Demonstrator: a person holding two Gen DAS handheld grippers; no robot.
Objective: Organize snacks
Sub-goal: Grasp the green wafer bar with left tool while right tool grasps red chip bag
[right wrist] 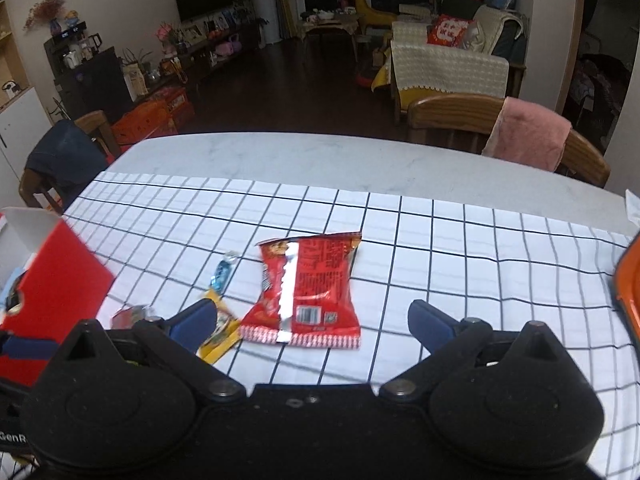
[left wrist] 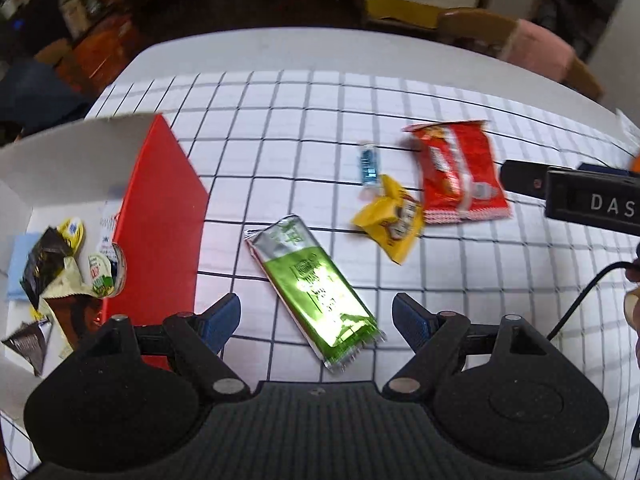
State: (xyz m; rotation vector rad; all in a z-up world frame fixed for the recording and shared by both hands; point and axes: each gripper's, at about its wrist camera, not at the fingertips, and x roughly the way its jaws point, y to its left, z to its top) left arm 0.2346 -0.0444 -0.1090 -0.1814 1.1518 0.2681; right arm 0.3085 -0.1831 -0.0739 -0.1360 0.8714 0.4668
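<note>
A green and silver snack bar lies on the checked cloth between the blue fingertips of my left gripper, which is open and hovers over it. Beyond it lie a yellow packet, a small blue candy and a red snack bag. The red box at the left holds several wrapped snacks. My right gripper is open above the near edge of the red bag. The yellow packet and blue candy lie to its left, beside the red box.
The right gripper's black body and a cable reach in at the right of the left wrist view. An orange object sits at the table's right edge. Wooden chairs stand behind the white table.
</note>
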